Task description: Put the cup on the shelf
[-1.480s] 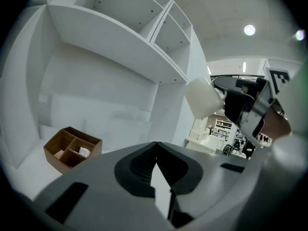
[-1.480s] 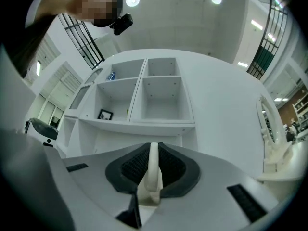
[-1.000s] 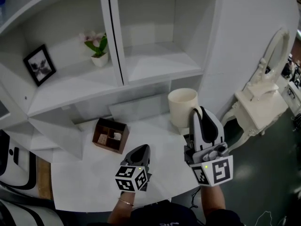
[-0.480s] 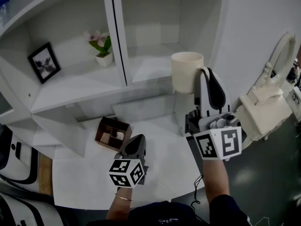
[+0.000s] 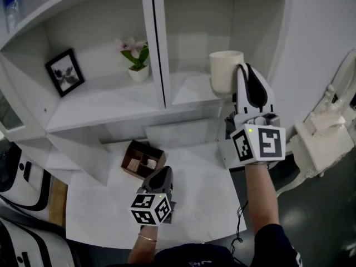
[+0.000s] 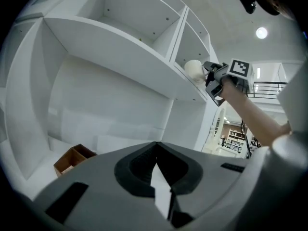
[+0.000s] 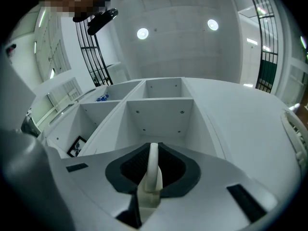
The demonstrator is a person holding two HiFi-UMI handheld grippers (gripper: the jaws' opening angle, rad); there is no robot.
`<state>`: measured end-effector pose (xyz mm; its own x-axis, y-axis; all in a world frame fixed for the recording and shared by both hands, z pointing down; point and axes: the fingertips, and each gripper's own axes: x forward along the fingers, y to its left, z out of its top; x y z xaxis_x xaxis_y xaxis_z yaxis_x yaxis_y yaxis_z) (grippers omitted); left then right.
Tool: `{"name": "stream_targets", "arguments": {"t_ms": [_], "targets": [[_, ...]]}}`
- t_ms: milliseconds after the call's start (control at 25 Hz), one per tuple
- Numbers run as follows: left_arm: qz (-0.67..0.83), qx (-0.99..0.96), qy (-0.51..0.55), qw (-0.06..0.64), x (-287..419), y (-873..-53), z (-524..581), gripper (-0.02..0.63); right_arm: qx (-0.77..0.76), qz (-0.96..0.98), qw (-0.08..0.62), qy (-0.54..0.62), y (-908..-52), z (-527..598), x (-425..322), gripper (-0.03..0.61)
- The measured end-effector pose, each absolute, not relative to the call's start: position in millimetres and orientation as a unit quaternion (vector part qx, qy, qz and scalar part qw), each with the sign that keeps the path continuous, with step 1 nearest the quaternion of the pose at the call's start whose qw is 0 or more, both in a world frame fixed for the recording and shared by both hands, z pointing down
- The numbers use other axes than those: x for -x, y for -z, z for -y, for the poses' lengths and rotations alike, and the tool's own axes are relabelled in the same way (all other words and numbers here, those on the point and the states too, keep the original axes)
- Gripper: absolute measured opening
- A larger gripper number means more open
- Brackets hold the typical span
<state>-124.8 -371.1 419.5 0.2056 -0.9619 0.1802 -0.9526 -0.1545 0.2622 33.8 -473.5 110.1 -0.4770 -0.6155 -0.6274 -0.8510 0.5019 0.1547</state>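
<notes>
fingers (image 7: 130, 170) of right gripper (image 5: 248, 71) clenched on the handle (image 7: 152, 174) of the cup (image 5: 225, 72). left gripper (image 5: 163, 177) pinched shut, empty, low centre. cup hangs upper centre-right of the head view, at the mouth of the right bay (image 5: 192, 88) of the shelf (image 5: 83, 102), not set down yet.

risks: handle-only grip, so cup could swing or tip; base could clip the shelf's front edge; gripper could bump the side wall (image 5: 276, 38).

shelf board smooth white, right bay bare. left bay has a frame (image 5: 64, 72) and a plant (image 5: 137, 57). lower down, white table (image 5: 111, 204) with brown box (image 5: 143, 159). white ornate furniture (image 5: 325, 138) at right edge, dark floor.
</notes>
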Motion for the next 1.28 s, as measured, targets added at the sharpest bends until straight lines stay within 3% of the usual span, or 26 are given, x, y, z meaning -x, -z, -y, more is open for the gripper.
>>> {"name": "stream_targets", "arguments": {"t_ms": [520, 1280], "targets": [[0.63, -0.759, 0.045, 0.155, 129.6, -418.8, 368.1, 0.003, 0.464, -0.833, 0.22, -0.209, -122.5, 495.2, -20.9, 0.061], [0.632, -0.756, 0.021, 0.167, 127.4, -439.1, 366.0, 0.003, 0.512, -0.836, 0.094, -0.174, -148.8, 528.0, -22.5, 0.074]]}}
